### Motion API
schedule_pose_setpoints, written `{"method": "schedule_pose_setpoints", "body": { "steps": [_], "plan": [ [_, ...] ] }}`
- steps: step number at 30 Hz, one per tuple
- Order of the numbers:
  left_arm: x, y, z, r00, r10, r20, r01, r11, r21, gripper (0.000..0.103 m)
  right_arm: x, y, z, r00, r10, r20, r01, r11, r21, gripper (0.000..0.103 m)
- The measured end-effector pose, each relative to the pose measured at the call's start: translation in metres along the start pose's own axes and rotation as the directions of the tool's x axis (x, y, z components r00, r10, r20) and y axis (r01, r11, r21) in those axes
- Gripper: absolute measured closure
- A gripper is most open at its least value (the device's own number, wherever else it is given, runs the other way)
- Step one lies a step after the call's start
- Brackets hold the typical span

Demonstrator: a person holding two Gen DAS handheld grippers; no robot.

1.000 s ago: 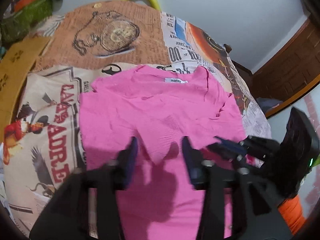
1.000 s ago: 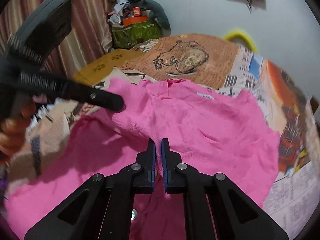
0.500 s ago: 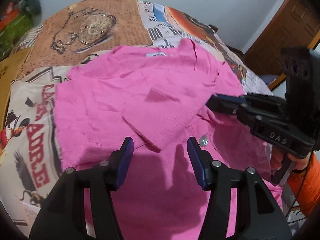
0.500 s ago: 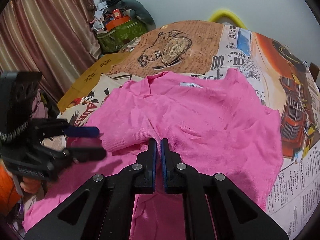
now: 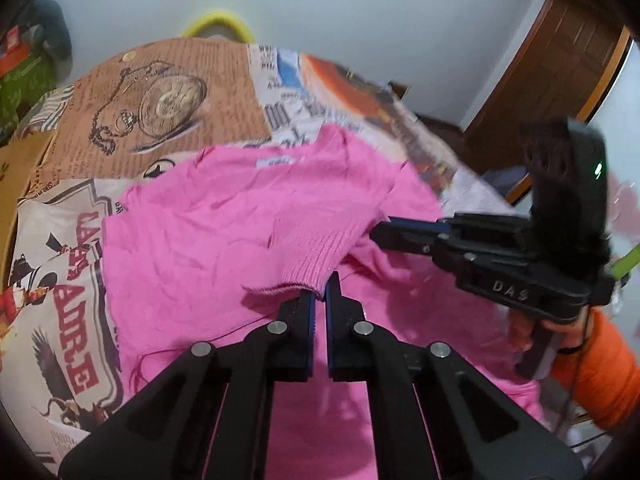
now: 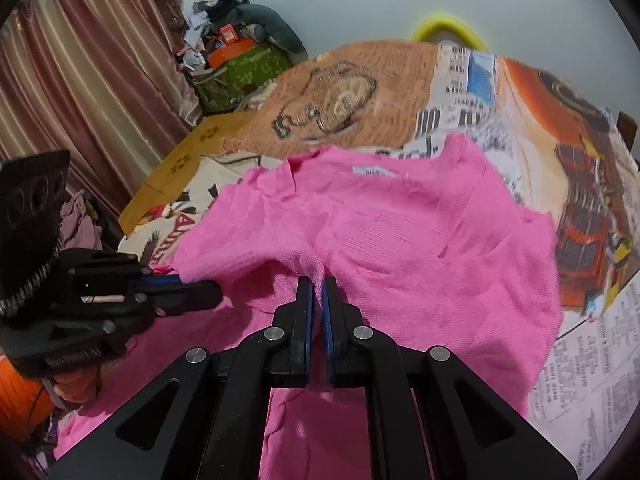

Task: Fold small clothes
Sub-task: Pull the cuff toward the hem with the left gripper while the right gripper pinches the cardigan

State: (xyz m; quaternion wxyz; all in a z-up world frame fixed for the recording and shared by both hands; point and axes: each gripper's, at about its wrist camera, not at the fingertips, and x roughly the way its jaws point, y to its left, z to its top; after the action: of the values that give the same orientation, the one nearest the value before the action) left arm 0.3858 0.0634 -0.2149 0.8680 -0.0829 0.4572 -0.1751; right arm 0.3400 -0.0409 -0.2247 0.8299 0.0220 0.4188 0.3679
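Observation:
A pink knit sweater [image 5: 208, 232] lies spread on the bed, its white neck label at the far side. My left gripper [image 5: 320, 292] is shut on the ribbed cuff [image 5: 316, 260] of a sleeve folded across the body. In the right wrist view my right gripper [image 6: 317, 288] is shut on a pinch of the sweater [image 6: 420, 240] where the sleeve bunches up. Each gripper shows in the other's view: the right gripper [image 5: 384, 232] comes in from the right, the left gripper [image 6: 212, 286] from the left. The cloth hides what lies under the sleeve.
A printed bedspread [image 5: 160, 92] with a pocket-watch picture covers the bed. A yellow ring [image 5: 218, 26] sits at the far edge by the wall. A wooden door [image 5: 560, 72] stands at the right, curtains [image 6: 80, 80] and a cluttered green box [image 6: 244, 72] at the left. An orange sleeve [image 5: 592, 376] shows.
My left gripper, open over the sweater before, has moved onto the sleeve cuff and shut on it. The right gripper has stayed shut on the cloth.

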Motion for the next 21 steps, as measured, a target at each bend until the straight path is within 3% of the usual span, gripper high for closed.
{"method": "schedule_pose_setpoints", "body": {
  "steps": [5,8,10,14,18,21],
  "plan": [
    [-0.029,0.008,0.012,0.995,-0.098,-0.024,0.095,0.990,-0.104,0.100,-0.029,0.004,0.006,0.999,-0.017,0.039,0.018,1.000,-0.026,0.096],
    [-0.040,0.020,0.011,0.989,-0.136,-0.055,0.125,0.976,-0.179,0.100,-0.038,0.006,0.003,0.998,-0.040,0.046,0.042,0.998,-0.048,0.086],
    [-0.043,0.028,0.007,0.992,-0.100,-0.078,0.084,0.978,-0.191,0.100,-0.041,0.007,-0.001,0.996,-0.073,0.045,0.077,0.994,-0.077,0.079],
    [-0.038,0.051,-0.008,0.988,-0.072,-0.134,0.037,0.969,-0.243,0.100,-0.034,0.008,-0.010,0.992,-0.122,0.010,0.122,0.984,-0.131,0.078],
    [-0.024,0.064,-0.030,0.975,-0.109,-0.194,0.053,0.960,-0.275,0.100,-0.022,0.008,-0.022,0.987,-0.159,-0.038,0.150,0.973,-0.175,0.078],
    [-0.012,0.065,-0.045,0.969,-0.041,-0.242,-0.017,0.972,-0.232,0.100,-0.014,0.008,-0.031,0.981,-0.182,-0.070,0.165,0.964,-0.208,0.078]
  ]
}}
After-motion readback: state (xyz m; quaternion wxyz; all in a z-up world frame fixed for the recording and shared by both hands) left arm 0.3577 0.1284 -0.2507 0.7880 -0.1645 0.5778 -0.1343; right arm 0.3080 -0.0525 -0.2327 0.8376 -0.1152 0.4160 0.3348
